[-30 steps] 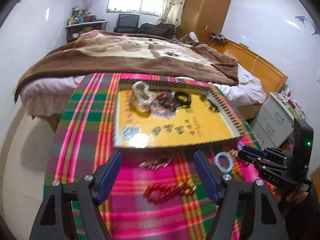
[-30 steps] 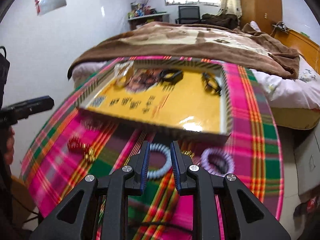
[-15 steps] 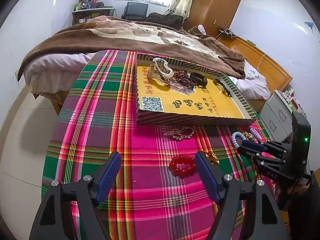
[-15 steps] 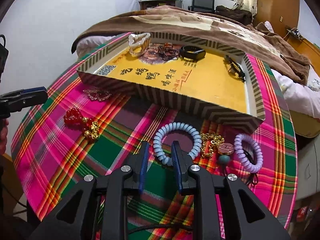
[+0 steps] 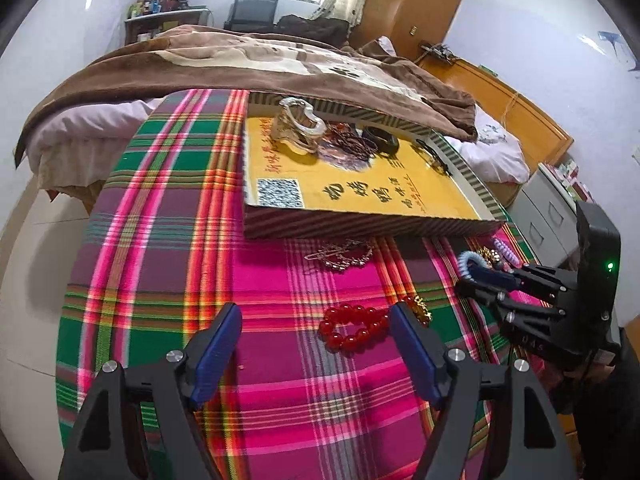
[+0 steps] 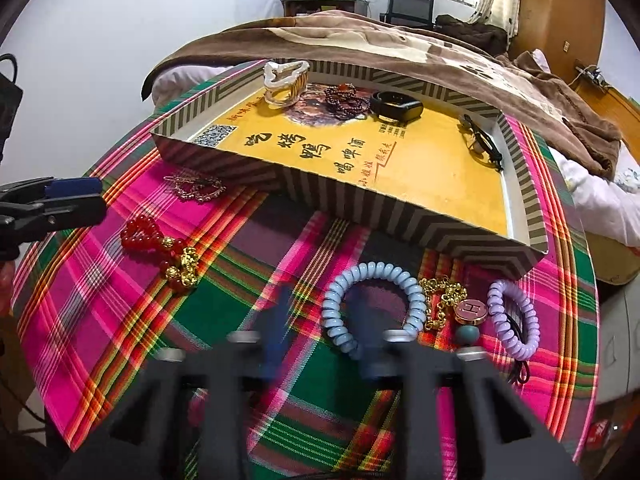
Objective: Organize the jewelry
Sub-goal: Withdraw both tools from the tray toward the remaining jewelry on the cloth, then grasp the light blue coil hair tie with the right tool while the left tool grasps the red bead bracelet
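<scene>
A striped box lid with a yellow floor [image 6: 424, 172] lies on the plaid cloth and holds a pale hair claw [image 6: 284, 80], dark beads, a black band and a dark clip. On the cloth lie a red bead bracelet [image 5: 354, 326], a silver hairpin [image 5: 340, 254], a blue coil hair tie [image 6: 372, 304], a gold chain with an H charm [image 6: 452, 304] and a purple coil tie [image 6: 514, 320]. My left gripper [image 5: 316, 344] is open, just before the red bracelet. My right gripper [image 6: 324, 344] is blurred and open, its fingers astride the blue coil's near side.
A bed with a brown blanket [image 5: 248, 64] lies right behind the table. A grey drawer unit [image 5: 548, 208] stands at the right. The table's round edge drops off at the left and front. A wooden wardrobe [image 5: 416, 4] stands far back.
Both grippers have come down closer to the cloth. The right gripper's jaws have opened from nearly shut and now straddle the blue coil. The left gripper has stayed open.
</scene>
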Tool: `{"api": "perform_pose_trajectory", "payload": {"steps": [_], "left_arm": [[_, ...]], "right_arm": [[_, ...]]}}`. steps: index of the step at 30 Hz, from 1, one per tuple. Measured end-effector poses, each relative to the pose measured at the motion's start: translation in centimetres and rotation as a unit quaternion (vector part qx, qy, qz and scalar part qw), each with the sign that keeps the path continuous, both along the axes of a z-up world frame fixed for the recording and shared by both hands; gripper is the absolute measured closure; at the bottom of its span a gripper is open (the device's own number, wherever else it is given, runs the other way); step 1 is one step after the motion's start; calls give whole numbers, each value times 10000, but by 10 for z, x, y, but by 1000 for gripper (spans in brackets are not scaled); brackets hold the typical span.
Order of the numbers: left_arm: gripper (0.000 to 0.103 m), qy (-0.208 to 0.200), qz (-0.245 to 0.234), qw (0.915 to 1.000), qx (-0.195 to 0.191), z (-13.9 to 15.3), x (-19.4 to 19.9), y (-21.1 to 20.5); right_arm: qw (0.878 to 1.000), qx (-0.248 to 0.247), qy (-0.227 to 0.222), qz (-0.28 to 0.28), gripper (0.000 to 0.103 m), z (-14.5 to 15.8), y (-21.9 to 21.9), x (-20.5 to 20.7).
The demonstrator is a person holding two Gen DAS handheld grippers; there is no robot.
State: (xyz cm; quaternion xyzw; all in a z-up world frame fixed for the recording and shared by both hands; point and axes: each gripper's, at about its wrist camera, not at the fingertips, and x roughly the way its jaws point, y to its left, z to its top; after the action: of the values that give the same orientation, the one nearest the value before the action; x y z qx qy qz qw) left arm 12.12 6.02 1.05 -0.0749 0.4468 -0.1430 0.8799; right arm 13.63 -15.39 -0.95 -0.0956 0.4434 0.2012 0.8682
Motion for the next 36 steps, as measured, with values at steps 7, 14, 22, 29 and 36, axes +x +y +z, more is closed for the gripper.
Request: {"api": "perform_pose_trajectory", "payload": {"steps": [7, 14, 22, 29, 36], "left_arm": [[27, 52, -366, 9992, 135, -7, 8, -21], [24, 32, -772, 9966, 273, -12, 15, -45], [24, 9, -1157, 9901, 797, -22, 16, -68], [25, -106, -1320, 9825, 1306, -26, 11, -83], [68, -178, -1534, 9786, 1360, -21, 5, -92]], "right_arm": [[9999, -87, -100, 68, 94, 2, 3, -9], [9979, 451, -439, -137, 94, 31, -21, -28], [9925, 643, -789, -673, 94, 59, -66, -56], [9886, 591, -930, -1025, 94, 70, -94, -66], [9873, 690, -923, -1089, 94, 69, -99, -69]]}}
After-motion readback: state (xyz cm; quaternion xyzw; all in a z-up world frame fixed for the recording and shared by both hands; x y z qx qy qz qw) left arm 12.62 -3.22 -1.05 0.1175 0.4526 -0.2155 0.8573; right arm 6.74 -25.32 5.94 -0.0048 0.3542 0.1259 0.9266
